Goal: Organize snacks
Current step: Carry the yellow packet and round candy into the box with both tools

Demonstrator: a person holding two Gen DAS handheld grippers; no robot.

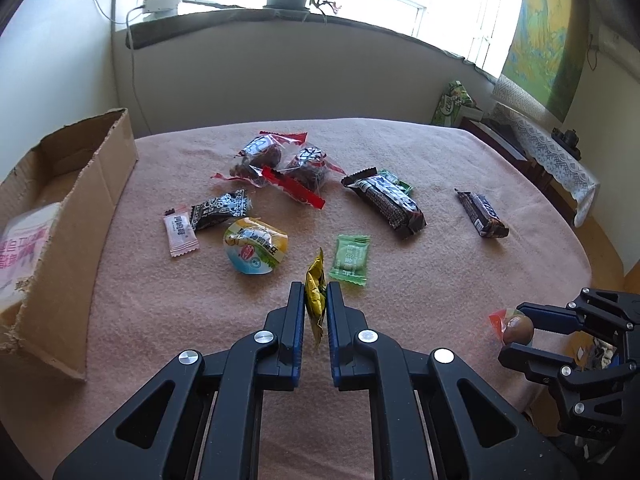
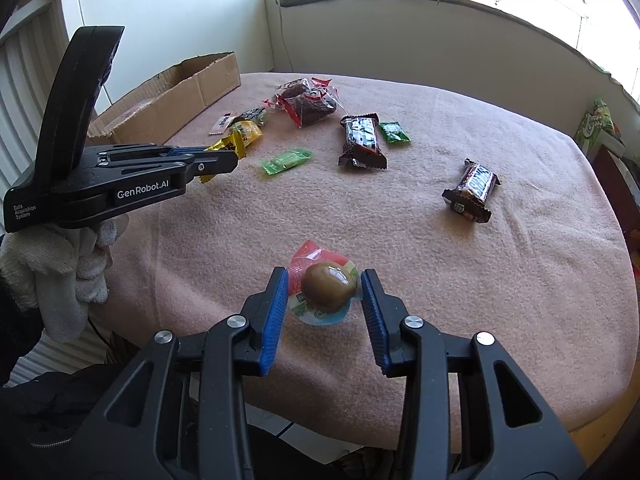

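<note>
My left gripper (image 1: 316, 292) is shut on a yellow candy wrapper (image 1: 315, 296) and holds it above the pink tablecloth; it also shows in the right wrist view (image 2: 230, 146). My right gripper (image 2: 325, 280) is open, its jaws on either side of a packaged brown egg snack (image 2: 328, 288) lying on the cloth, seen in the left wrist view too (image 1: 516, 326). Other snacks lie scattered: a green candy (image 1: 349, 260), a yellow jelly cup (image 1: 255, 246), chocolate bars (image 1: 386, 202) (image 1: 482, 214), red-edged date packs (image 1: 280, 164).
An open cardboard box (image 1: 68, 208) stands at the table's left edge with a pink packet inside. A pink sachet (image 1: 180, 230) and a black wrapper (image 1: 220, 210) lie near it. The table's right edge (image 2: 624, 320) drops off by a side cabinet.
</note>
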